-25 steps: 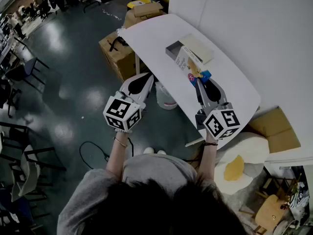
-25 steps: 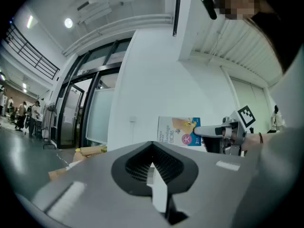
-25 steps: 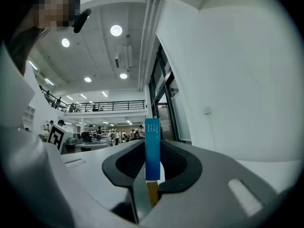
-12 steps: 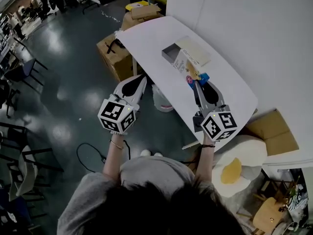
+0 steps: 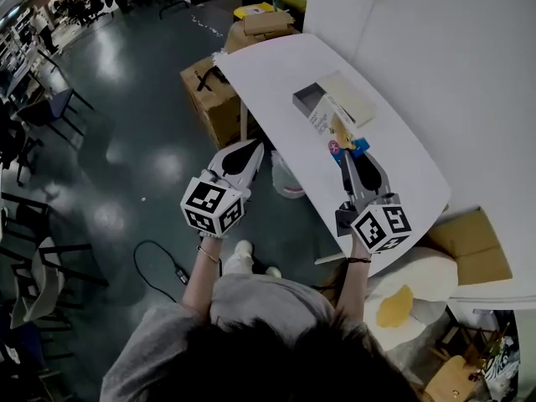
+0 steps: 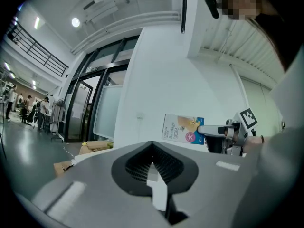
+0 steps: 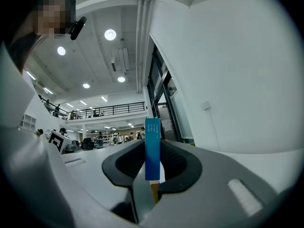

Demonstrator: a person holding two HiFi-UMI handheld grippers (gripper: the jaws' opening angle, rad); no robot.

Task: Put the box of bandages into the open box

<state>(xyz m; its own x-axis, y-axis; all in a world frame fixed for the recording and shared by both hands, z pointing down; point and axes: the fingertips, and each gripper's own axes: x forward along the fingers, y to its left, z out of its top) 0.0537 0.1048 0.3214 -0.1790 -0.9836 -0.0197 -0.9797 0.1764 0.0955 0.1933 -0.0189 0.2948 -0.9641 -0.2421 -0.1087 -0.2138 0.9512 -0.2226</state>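
My right gripper [image 5: 349, 152] is shut on the box of bandages [image 5: 332, 130], a flat white, orange and blue pack held up over the white table [image 5: 402, 162]. In the right gripper view its blue edge [image 7: 152, 148] stands upright between the jaws. The pack [image 6: 183, 129] also shows in the left gripper view, pinched by the right gripper [image 6: 209, 130]. The open box [image 5: 311, 100], grey with a cream lid folded back, lies on the table just beyond the pack. My left gripper [image 5: 248, 152] hangs over the floor left of the table, jaws together and empty.
Brown cardboard cartons [image 5: 214, 95] stand on the floor at the table's far left end. A white bucket [image 5: 286, 177] sits under the table's edge. Another carton [image 5: 471, 239] and a white bag with a yellow patch [image 5: 402, 296] lie at the right. A white wall [image 5: 452, 65] runs behind the table.
The bandage pack in my right gripper has edged a little closer to the open box. The left gripper has stayed over the floor. The head camera has shifted slightly.
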